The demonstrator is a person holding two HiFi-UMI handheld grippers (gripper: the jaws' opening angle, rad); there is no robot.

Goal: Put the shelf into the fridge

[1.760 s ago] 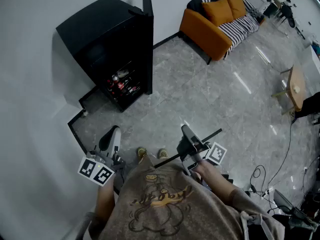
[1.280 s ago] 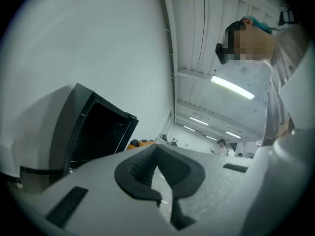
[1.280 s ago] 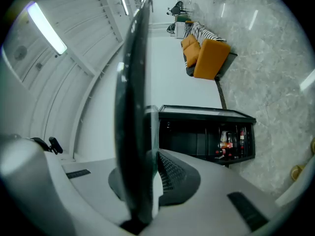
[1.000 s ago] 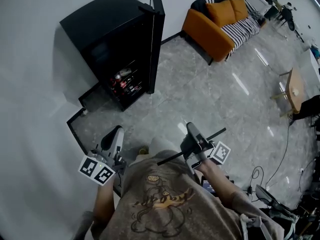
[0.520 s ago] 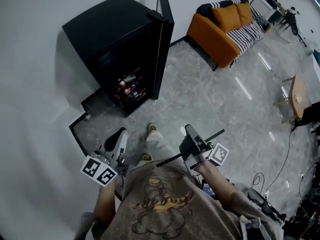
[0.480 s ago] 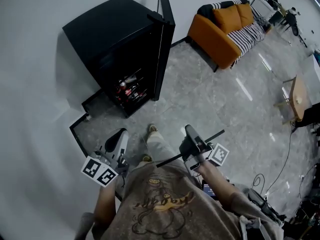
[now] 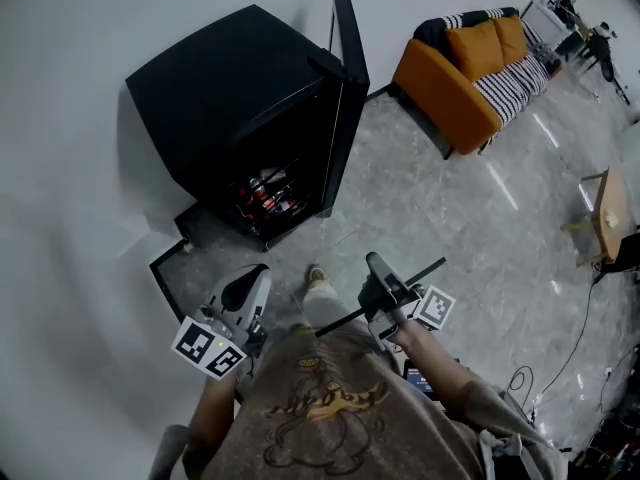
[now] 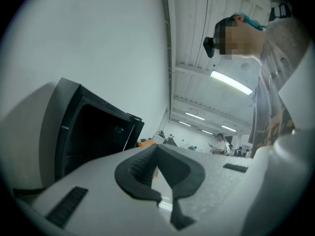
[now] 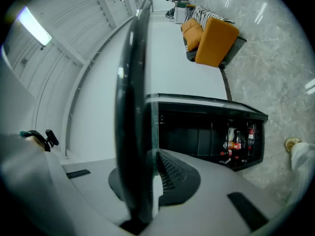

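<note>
**Shelf clamped in your right gripper, in front of the open fridge**

Your right gripper (image 7: 378, 273) is clamped on the shelf (image 7: 428, 268). From the head view the shelf is only a thin dark bar, slanting across the gripper. It is out in front of the fridge (image 7: 230, 98), well apart from it and not inside. The right gripper view shows more. There the shelf is a flat panel seen edge-on, with a dark, smooth, rounded rim and a paler, glassy strip along it. It sits against a jaw pad with a fine grid texture.

Your left gripper (image 7: 250, 286) is also in front of the fridge, nearer the white wall (image 7: 80, 28). Its jaws are drawn together with nothing between them. The ribbed dark pads meet at their tips, which only the left gripper view shows.

The fridge is a boxy, matt black cabinet against the wall. Its door (image 7: 345, 88) is swung open and stands edge-on. Bottles (image 7: 270, 190) sit low inside, and the right gripper view shows red labels on them and dark upright dividers. The floor (image 7: 450, 208) in front of the fridge is glossy grey stone with pale veining. Beyond the door stands an orange sofa (image 7: 460, 78) with striped cushions.
</note>
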